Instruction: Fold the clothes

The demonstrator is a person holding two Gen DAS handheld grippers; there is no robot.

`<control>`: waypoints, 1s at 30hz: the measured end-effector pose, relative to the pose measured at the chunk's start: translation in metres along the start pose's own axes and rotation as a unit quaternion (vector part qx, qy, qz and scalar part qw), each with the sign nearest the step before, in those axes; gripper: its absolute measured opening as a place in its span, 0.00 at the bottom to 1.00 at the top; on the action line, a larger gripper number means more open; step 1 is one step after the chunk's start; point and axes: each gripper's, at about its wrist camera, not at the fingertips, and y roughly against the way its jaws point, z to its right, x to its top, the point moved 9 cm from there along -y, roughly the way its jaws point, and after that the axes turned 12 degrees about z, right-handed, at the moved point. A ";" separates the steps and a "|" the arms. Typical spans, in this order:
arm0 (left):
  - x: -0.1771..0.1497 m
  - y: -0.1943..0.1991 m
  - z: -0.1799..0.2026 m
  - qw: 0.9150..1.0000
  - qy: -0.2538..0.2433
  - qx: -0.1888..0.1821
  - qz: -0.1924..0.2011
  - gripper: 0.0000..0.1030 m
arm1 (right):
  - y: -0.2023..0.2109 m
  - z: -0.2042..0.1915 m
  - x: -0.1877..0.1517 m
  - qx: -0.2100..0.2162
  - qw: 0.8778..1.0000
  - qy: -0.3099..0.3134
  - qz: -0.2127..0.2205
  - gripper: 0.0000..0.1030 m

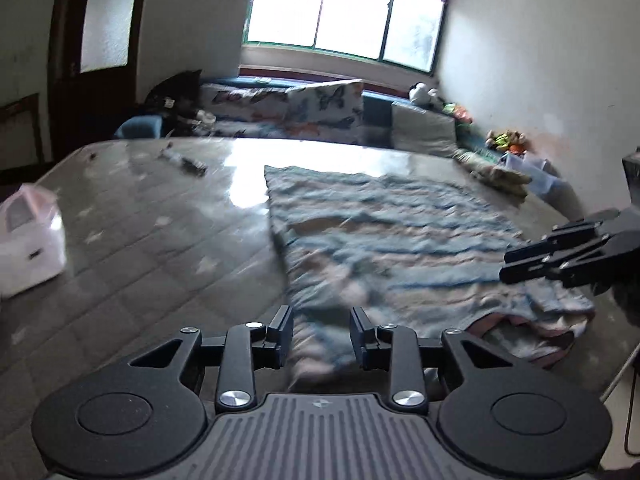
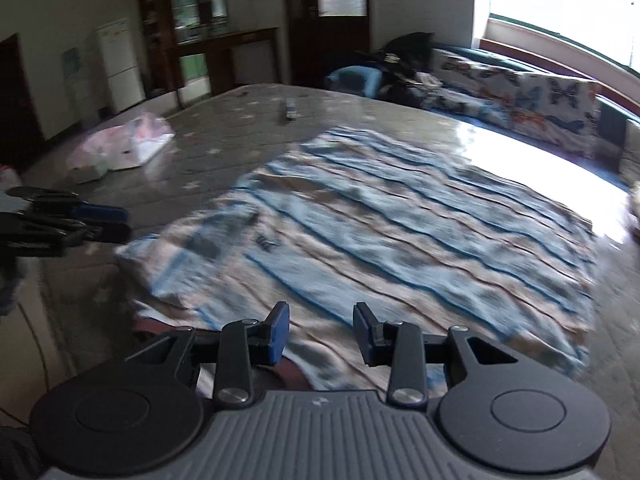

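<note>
**Soft striped cloth spread on the mattress, both grippers empty above its near edge**

Nearest your left camera, at the bottom centre of the frame, the left gripper (image 1: 321,338) has its jaws spread with nothing between them; the blurred near end of the striped garment (image 1: 384,236) shows through the gap. Your right gripper (image 2: 321,334) matches it: jaws apart, empty, poised over the near hem in the lower middle of its own view. Each gripper also shows side-on at the edge of the other's frame, the right one at mid right, the left one at mid left.

The garment, blue, white and tan in stripes, lies mostly flat on the grey quilted mattress (image 1: 132,264), filling the centre and right of both frames. Its near edge is rumpled and doubled over, with a pinkish underside showing at the lower right of the left view. Whether that is a fold in progress or loose bunching, you cannot settle from here.

Expect thin, limp fabric: light, with no stiffness, and likely to sag and trail from wherever you pinch it. The mattress cover looks glossy, so the cloth may slide rather than stay put when dragged. Take hold at the edge or corners, one gripper to each side, and catch only the layers you mean to lift at the doubled part.

Both grippers point forward and slightly down across the bed, level with each other and well apart. Motion blur makes fine detail uncertain.
</note>
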 end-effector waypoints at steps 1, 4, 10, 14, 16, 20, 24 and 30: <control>-0.003 0.002 -0.003 1.000 -0.001 0.003 -0.003 0.32 | -0.003 -0.007 0.001 0.012 1.000 0.004 -0.003 0.34; -0.012 0.007 -0.007 1.000 -0.009 0.000 -0.012 0.34 | -0.015 -0.031 0.004 0.047 0.999 0.021 -0.012 0.34; -0.020 0.012 -0.009 1.000 -0.024 -0.003 -0.017 0.34 | -0.035 -0.077 -0.002 0.107 0.992 0.056 -0.031 0.33; -0.022 0.013 -0.008 0.999 -0.035 -0.006 -0.017 0.34 | -0.042 -0.087 -0.005 0.116 0.991 0.060 -0.036 0.29; -0.022 0.012 -0.007 0.999 -0.039 -0.008 -0.017 0.34 | -0.045 -0.091 -0.007 0.119 0.990 0.061 -0.038 0.23; -0.024 0.009 -0.008 0.999 -0.038 -0.008 -0.019 0.34 | -0.047 -0.096 -0.008 0.117 0.991 0.063 -0.034 0.11; -0.026 0.006 -0.010 0.999 -0.034 -0.004 -0.023 0.33 | -0.036 -0.093 0.000 0.105 0.992 0.062 -0.016 0.03; -0.026 0.006 -0.011 0.999 -0.040 0.000 -0.028 0.32 | -0.028 -0.096 -0.010 0.114 0.990 0.073 -0.032 0.02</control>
